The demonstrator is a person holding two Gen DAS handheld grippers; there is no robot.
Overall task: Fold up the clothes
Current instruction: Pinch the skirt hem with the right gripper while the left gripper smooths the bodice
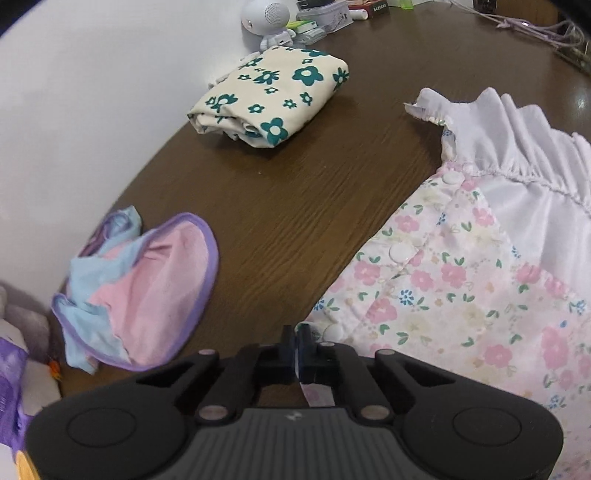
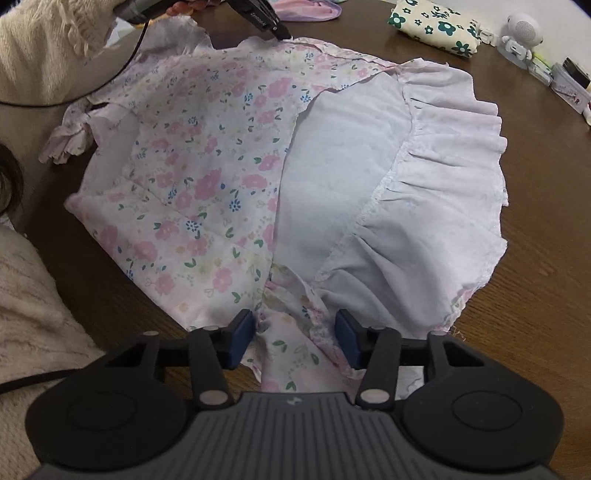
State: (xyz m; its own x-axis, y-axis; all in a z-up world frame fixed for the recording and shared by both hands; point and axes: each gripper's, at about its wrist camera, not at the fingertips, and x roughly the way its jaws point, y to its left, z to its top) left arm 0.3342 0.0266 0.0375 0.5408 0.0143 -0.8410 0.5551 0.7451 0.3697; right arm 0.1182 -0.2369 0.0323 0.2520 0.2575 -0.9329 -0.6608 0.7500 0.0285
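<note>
A pink floral garment [image 1: 443, 288] with a white lining and ruffled hem [image 2: 443, 155] lies spread on the brown table [image 1: 295, 206]. My left gripper [image 1: 295, 343] is shut on its side edge, a strip of the cloth showing under the pinched fingers. From the right wrist view the left gripper [image 2: 282, 35] meets the far edge of the floral garment [image 2: 207, 184]. My right gripper [image 2: 294, 338] stands open at the near edge, a bunched fold of floral fabric between its blue pads [image 2: 242, 339].
A folded cream cloth with green flowers [image 1: 269, 96] and a crumpled pink, blue and purple garment [image 1: 147, 295] lie to the left. A white speaker figure [image 1: 266, 18], small boxes and cables [image 1: 535, 29] line the far edge. Cream sleeves [image 2: 44, 48] frame the left.
</note>
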